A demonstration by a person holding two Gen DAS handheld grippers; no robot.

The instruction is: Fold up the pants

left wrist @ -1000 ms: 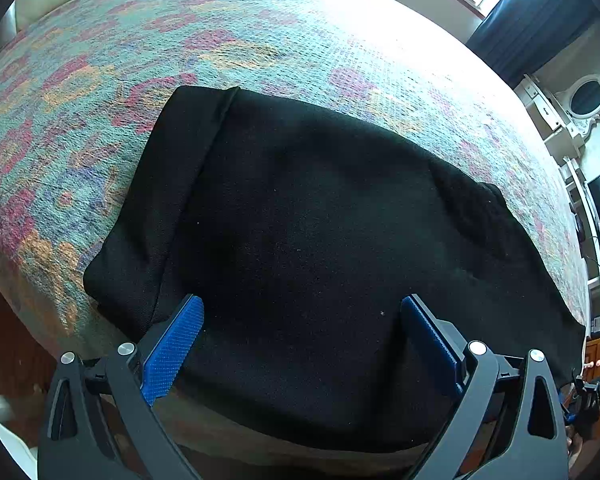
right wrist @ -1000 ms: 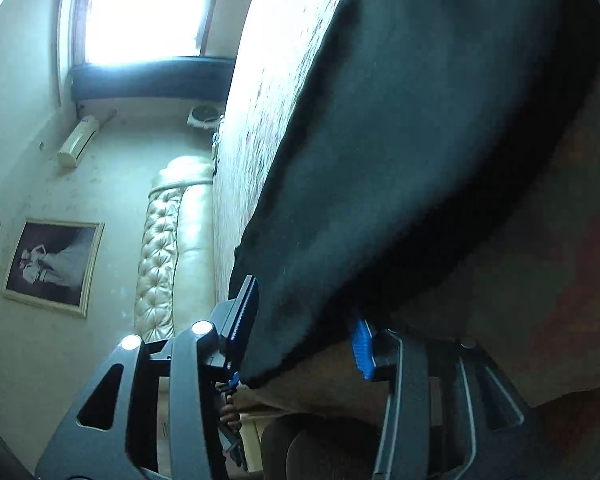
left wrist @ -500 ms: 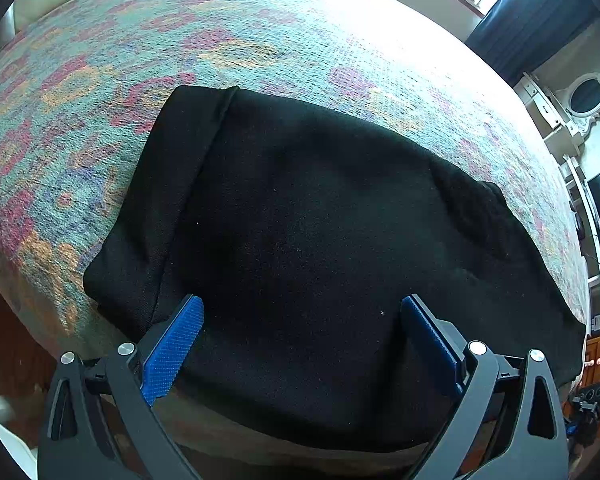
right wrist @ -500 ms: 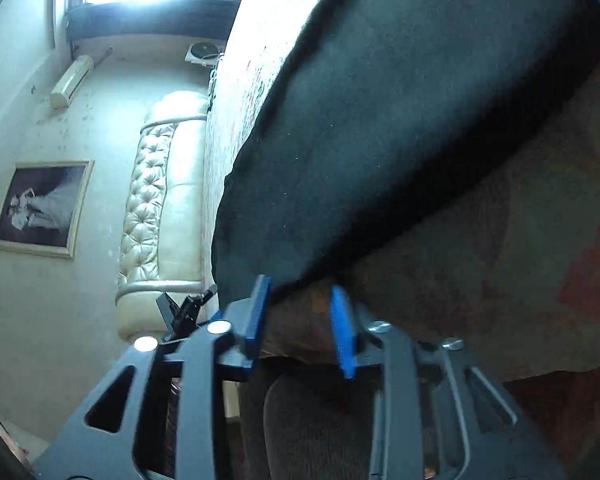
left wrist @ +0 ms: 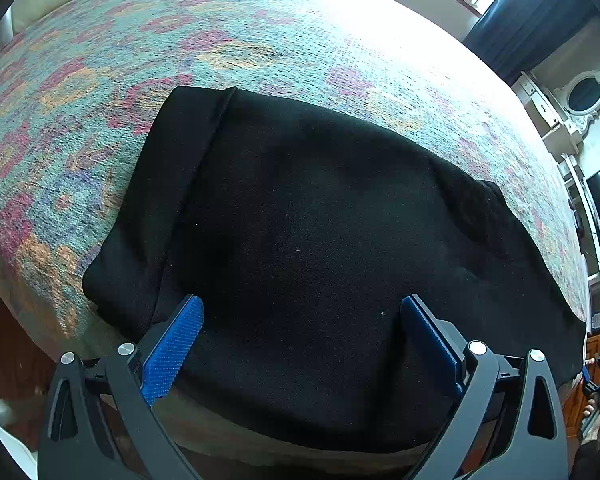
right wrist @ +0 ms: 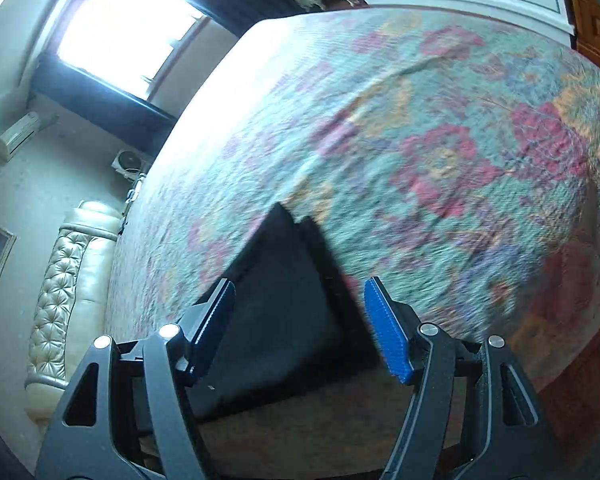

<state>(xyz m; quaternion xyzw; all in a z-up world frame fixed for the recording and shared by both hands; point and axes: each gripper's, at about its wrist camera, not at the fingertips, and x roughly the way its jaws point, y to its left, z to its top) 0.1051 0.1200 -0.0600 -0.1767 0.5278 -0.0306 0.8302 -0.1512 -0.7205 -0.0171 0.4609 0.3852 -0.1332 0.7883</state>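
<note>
Black pants (left wrist: 320, 220) lie folded into a broad rectangle on the flowered bedspread (left wrist: 260, 40), near its front edge. My left gripper (left wrist: 300, 304) hovers open over their near edge, with blue pads (left wrist: 172, 344) wide apart and gripping nothing. In the right wrist view, a pointed end of the pants (right wrist: 284, 300) shows between and below the fingers of my right gripper (right wrist: 300, 284). Its jaws are opening and its pads stand clear of the cloth. The right wrist view is blurred by motion. The right gripper (left wrist: 598, 376), held by a hand, also shows small at the left wrist view's right edge.
The bedspread (right wrist: 440, 140) stretches far beyond the pants. A cream tufted sofa (right wrist: 68, 280) stands at the left, under a bright window (right wrist: 120, 28). White furniture (left wrist: 560, 120) and a dark curtain (left wrist: 532, 20) stand past the bed. The bed's front edge drops to a wooden floor (left wrist: 4, 340).
The right gripper let go of the pants' hanging edge, swung away and up, and its jaws widened. It now looks across the bed. The left gripper and the pants stayed still.
</note>
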